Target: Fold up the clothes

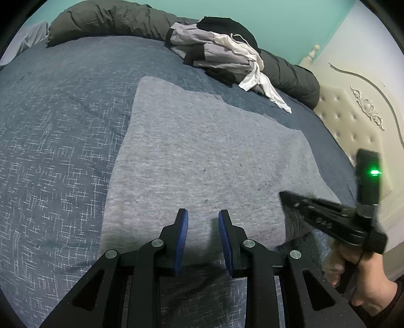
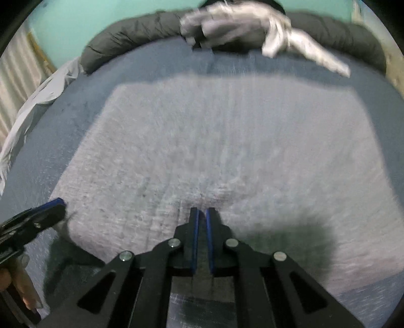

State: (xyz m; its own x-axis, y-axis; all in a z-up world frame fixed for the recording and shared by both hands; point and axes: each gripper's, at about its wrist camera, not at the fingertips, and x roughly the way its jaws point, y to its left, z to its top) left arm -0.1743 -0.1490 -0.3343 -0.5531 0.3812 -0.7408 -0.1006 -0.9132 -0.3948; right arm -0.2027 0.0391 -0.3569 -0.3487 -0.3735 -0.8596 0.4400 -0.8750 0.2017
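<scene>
Left gripper [image 1: 203,214] hangs part-spread over the near edge of the grey garment [image 1: 202,151], lying flat mid-bed, nothing pinched. Right gripper [image 2: 202,212]: fingers nearly pressed together on cloth at near hem. Risk: thin pinch w/ one hand only, hem slips & fold skews.

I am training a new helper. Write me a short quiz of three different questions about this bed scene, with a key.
1. True or false: the flat light grey knitted garment lies spread on the dark blue woven bedcover.
2. Which gripper has the wider gap between its blue pads: the left gripper or the right gripper?
3. Multiple choice: the crumpled pile of grey, white and black clothes lies
A) beside the left gripper
B) at the far edge of the bed, against the dark rolled quilt
C) on the floor

Key: 1 true; 2 left; 3 B
</scene>
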